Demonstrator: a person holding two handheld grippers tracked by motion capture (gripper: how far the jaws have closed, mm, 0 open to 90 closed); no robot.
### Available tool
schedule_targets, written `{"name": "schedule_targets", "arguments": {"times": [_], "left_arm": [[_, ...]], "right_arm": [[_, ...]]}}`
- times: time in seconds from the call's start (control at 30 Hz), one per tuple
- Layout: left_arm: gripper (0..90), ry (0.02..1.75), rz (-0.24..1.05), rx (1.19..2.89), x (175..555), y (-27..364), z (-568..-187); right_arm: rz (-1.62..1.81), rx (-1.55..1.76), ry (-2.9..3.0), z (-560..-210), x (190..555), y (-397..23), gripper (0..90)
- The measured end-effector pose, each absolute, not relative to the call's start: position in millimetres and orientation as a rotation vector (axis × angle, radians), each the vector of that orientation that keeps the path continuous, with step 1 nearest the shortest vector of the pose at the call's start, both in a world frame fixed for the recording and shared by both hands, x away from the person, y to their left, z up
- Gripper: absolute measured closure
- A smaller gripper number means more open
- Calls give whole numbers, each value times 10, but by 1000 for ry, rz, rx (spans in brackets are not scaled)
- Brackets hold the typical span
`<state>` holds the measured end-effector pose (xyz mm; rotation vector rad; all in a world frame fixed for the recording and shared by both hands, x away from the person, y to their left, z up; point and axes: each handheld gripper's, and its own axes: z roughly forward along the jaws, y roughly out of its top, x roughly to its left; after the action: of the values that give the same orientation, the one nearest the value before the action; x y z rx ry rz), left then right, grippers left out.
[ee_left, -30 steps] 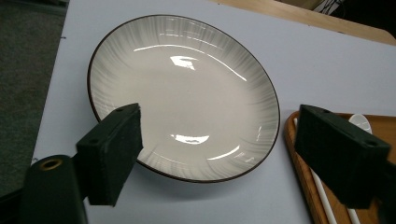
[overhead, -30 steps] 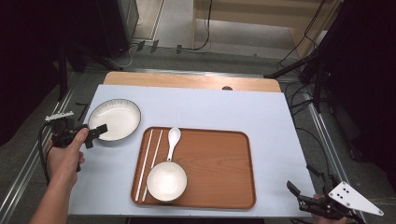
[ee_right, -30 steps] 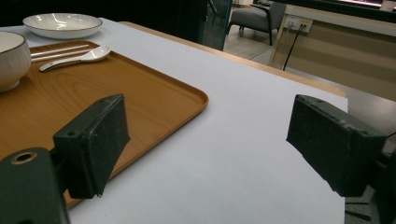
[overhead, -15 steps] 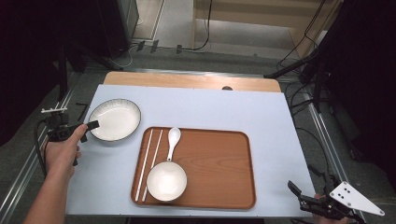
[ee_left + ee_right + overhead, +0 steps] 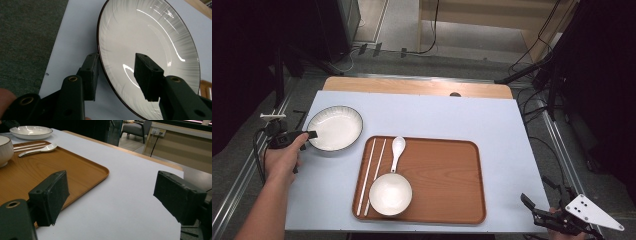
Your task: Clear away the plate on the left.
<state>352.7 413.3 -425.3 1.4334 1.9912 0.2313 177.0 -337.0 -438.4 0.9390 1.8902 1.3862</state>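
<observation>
At the left edge of the pale blue table top [image 5: 422,112] the person's left hand [image 5: 282,157] holds the left gripper [image 5: 307,136] level, its black jaws pointing at the shallow white ribbed plate with a dark rim [image 5: 335,128]. In the left gripper view the left gripper [image 5: 116,72] has its jaws astride the near edge of the plate [image 5: 150,37]: one jaw stands outside the dark rim, just beside it or touching it, and the other hangs over the white inside. The jaws have just been closing with the rim between them; a gap still shows between the inner pad and the plate, so the rim is not yet pinched. The plate lies flat on the table near its left edge, just beyond the far left corner of the tray.

To the right lies the rectangular brown wooden tray with rounded corners [image 5: 447,175]. Along its left side two thin white chopsticks [image 5: 371,172] lie side by side; beside them is a white ceramic spoon [image 5: 396,152] with its bowl end pointing away from the person, and its handle end reaches the round white bowl [image 5: 390,194] that stands at the near left of the tray.

At the near right corner of the table the right gripper [image 5: 532,210], with a grey three-cornered plate on top, sits low by the table edge. In the right gripper view the right gripper [image 5: 110,195] has its jaws spread wide with nothing between them, above bare table just beside the tray's corner [image 5: 100,171]
</observation>
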Motion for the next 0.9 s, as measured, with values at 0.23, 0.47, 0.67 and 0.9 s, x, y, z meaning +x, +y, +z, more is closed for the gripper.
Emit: {"name": "schedule_targets", "arguments": {"times": [0.23, 0.47, 0.67, 0.9], "left_arm": [[656, 2010, 128, 1349, 3545, 4223, -4341], [703, 2022, 96, 1343, 3562, 4227, -4397], [692, 2037, 83, 1377, 3594, 4164, -4435], [718, 2049, 98, 1378, 3595, 4146, -4434]], "right_arm": [[1367, 924, 1903, -4384, 1769, -3356, 132], [1365, 921, 1903, -4388, 1781, -3359, 132], [1362, 927, 1907, -4393, 1791, -3361, 132], [1361, 924, 1915, -4400, 1804, -3355, 132]]}}
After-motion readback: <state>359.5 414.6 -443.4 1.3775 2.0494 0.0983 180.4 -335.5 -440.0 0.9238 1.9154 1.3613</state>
